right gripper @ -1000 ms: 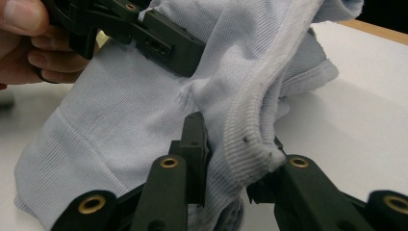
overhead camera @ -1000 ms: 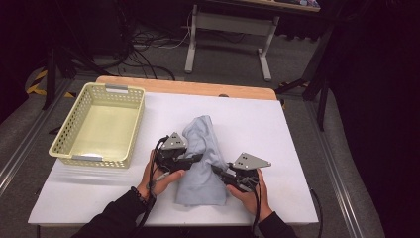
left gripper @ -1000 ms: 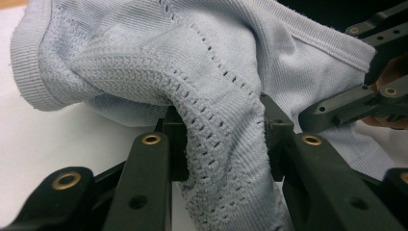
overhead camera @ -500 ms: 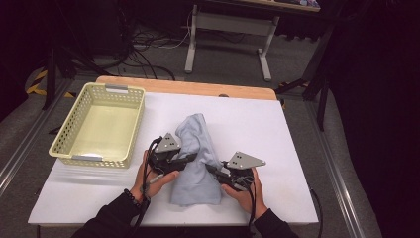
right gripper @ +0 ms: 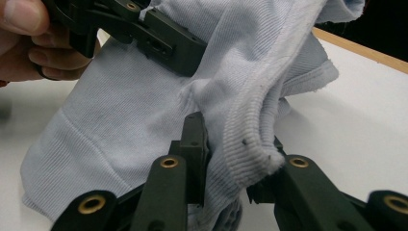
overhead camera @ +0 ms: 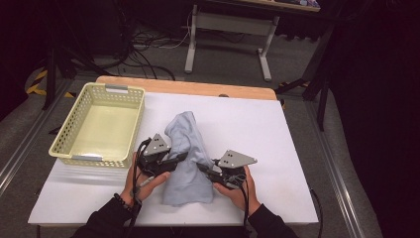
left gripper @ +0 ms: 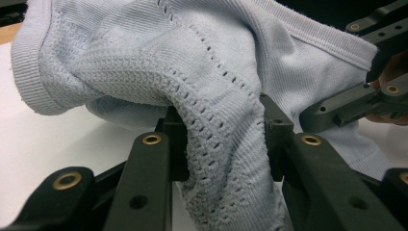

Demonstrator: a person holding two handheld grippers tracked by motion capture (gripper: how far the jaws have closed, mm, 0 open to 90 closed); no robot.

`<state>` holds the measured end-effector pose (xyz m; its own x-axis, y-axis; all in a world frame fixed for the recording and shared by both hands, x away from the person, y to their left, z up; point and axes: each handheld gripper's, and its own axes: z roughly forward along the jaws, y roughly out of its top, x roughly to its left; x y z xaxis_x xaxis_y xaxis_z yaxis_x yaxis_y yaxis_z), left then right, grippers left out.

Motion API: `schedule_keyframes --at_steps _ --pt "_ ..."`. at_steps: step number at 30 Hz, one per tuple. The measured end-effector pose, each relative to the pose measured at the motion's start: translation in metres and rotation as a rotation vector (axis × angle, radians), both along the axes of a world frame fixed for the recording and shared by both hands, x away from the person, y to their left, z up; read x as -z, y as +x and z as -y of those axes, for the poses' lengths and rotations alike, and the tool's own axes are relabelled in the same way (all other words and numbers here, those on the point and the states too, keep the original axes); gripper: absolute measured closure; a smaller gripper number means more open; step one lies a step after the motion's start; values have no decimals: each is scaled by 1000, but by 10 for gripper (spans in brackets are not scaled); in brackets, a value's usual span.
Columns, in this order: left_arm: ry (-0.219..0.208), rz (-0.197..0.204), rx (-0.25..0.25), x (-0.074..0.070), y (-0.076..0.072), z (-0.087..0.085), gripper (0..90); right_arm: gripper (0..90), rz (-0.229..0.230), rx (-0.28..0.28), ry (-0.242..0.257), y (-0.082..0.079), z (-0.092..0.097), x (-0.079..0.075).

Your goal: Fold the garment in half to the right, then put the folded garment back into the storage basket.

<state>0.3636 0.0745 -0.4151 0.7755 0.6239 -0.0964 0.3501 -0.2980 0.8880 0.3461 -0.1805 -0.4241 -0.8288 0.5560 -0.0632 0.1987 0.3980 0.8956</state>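
White table point(overhead camera: 297, 163) on dark floor | count: one pale blue knit garment point(overhead camera: 188, 158), one yellow basket point(overhead camera: 94, 124), two grippers | garment bunched mid-table, right of basket | left gripper point(overhead camera: 184, 156) clamped on garment's left fold | right gripper point(overhead camera: 200, 166) clamped on its right edge | both hands low, jaws angled inward toward each other

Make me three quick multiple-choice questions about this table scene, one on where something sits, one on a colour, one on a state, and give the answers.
1. Where is the basket? A left of the garment B right of it C on top of it
2. What colour is the knit garment? A red B pale blue C black
3. What is the left gripper doing? A open above the table B clamped on the garment C holding the basket

Answers: 1 A, it stands at the table's left side. 2 B, pale blue knit. 3 B, fabric is bunched between its jaws.
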Motion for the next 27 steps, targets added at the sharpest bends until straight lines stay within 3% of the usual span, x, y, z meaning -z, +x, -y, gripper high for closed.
schedule_keyframes --at_steps 16,27 --pt "17 14 -1 -4 0 -3 653 727 15 -12 3 0 -5 -2" --pt "35 62 2 -18 4 5 656 728 30 17 29 -1 -1 -11"
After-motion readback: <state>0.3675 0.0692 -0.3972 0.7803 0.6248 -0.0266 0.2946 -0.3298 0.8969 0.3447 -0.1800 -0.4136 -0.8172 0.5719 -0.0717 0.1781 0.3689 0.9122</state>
